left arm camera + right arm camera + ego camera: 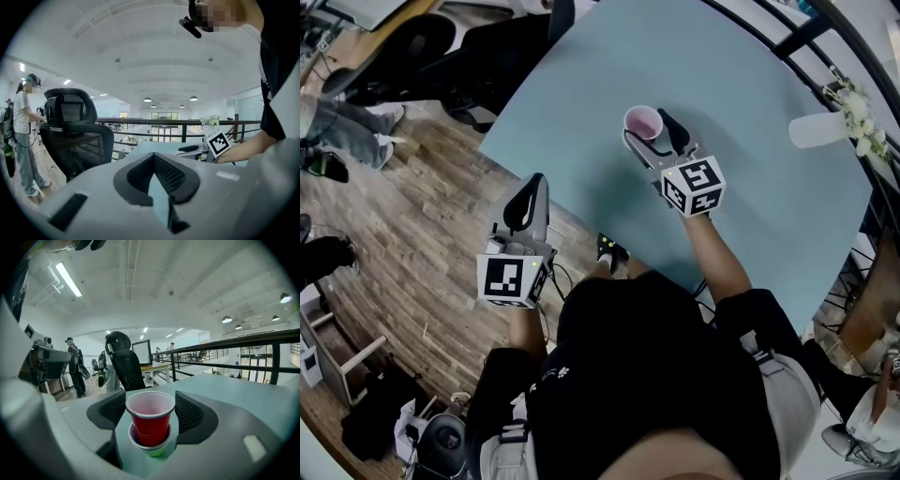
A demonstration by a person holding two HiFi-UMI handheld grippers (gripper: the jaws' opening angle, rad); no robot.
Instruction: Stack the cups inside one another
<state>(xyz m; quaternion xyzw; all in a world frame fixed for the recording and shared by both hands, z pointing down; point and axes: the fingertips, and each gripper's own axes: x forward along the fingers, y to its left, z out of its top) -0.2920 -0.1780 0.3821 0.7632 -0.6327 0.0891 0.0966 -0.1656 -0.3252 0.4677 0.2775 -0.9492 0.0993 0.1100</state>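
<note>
A red cup (150, 420) stands partly down inside a blue-and-white cup (135, 438), which sits in a green cup (157, 452). My right gripper (150, 411) is shut on the red cup, with a pad against each side of its rim. In the head view this stack (643, 122) is over the pale blue table (750, 75), between the right gripper's (649, 129) fingers. My left gripper (529, 195) hangs off the table's near-left edge, above the wooden floor. Its jaws are shut and hold nothing (154, 176).
A white vase with flowers (825, 127) stands at the table's far right, by a dark railing. Black office chairs (422, 47) stand beyond the table's left side. A person (23, 136) stands on the floor at the left.
</note>
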